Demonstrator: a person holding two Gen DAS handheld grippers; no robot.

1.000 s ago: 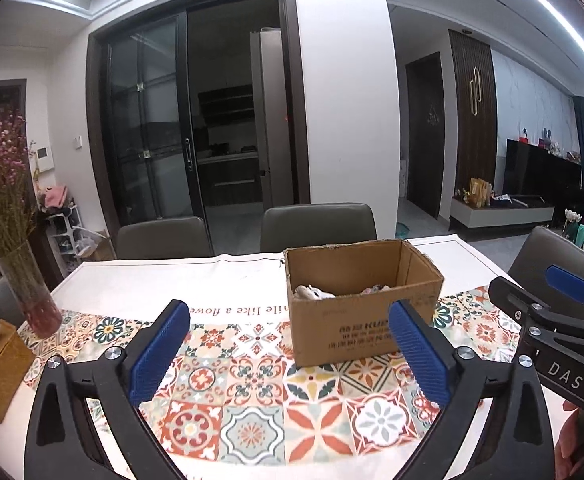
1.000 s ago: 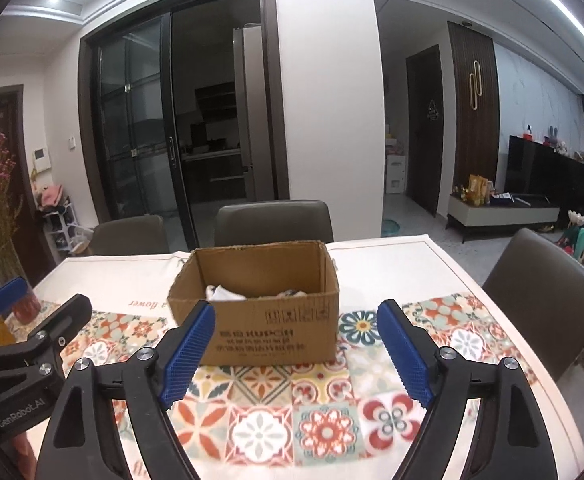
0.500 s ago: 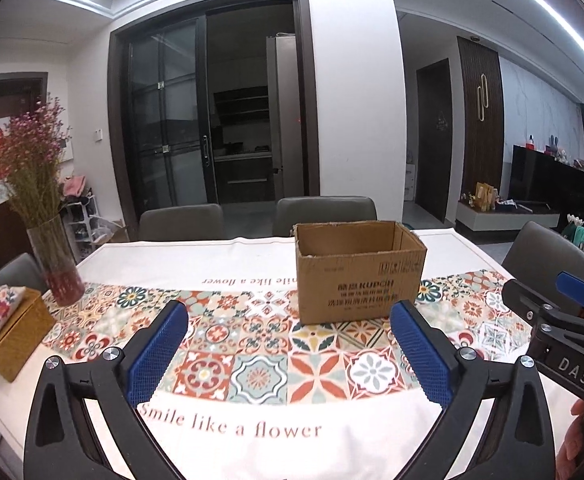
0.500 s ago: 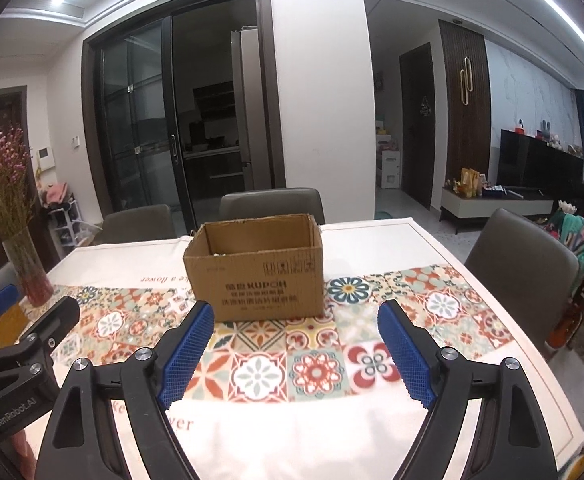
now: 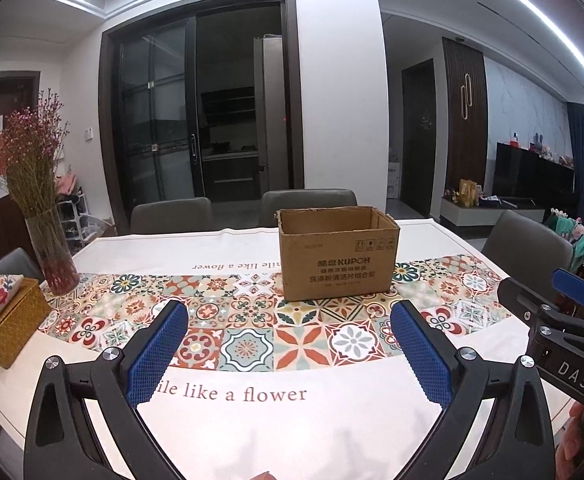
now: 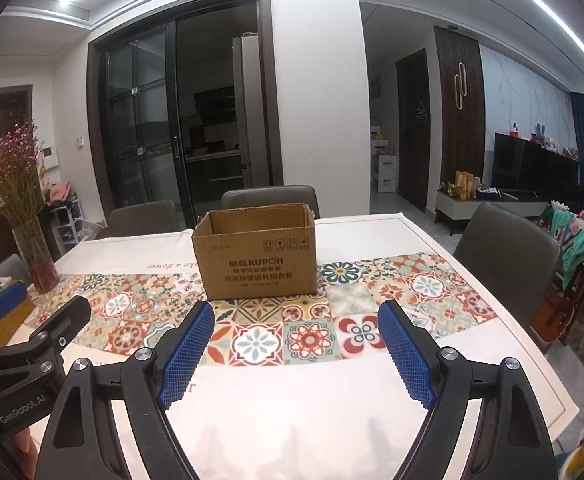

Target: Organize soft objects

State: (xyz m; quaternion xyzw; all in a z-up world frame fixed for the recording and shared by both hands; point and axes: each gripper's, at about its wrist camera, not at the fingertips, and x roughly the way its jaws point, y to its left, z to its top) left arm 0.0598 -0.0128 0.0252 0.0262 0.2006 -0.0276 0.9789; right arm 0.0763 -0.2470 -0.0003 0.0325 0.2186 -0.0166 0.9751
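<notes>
An open cardboard box (image 5: 338,258) (image 6: 256,254) stands on the patterned tablecloth (image 5: 251,344) (image 6: 316,336) in the middle of the table; its contents are hidden by the near wall. My left gripper (image 5: 292,344) hangs over the near table edge, well short of the box, open and empty. My right gripper (image 6: 296,350) is beside it, open too, nothing between its blue pads. Each gripper shows at the edge of the other's view, the right gripper (image 5: 556,320) and the left gripper (image 6: 31,332).
A glass vase of dried pink flowers (image 5: 47,248) (image 6: 31,256) and a wicker tissue box (image 5: 7,320) stand at the table's left. Grey chairs (image 5: 308,206) (image 6: 508,252) ring the far side and right side. Dark sliding doors lie behind.
Both grippers have drawn back from the box toward the near table edge and sunk a little; the box looks smaller and its inside is no longer visible. Both stay open.
</notes>
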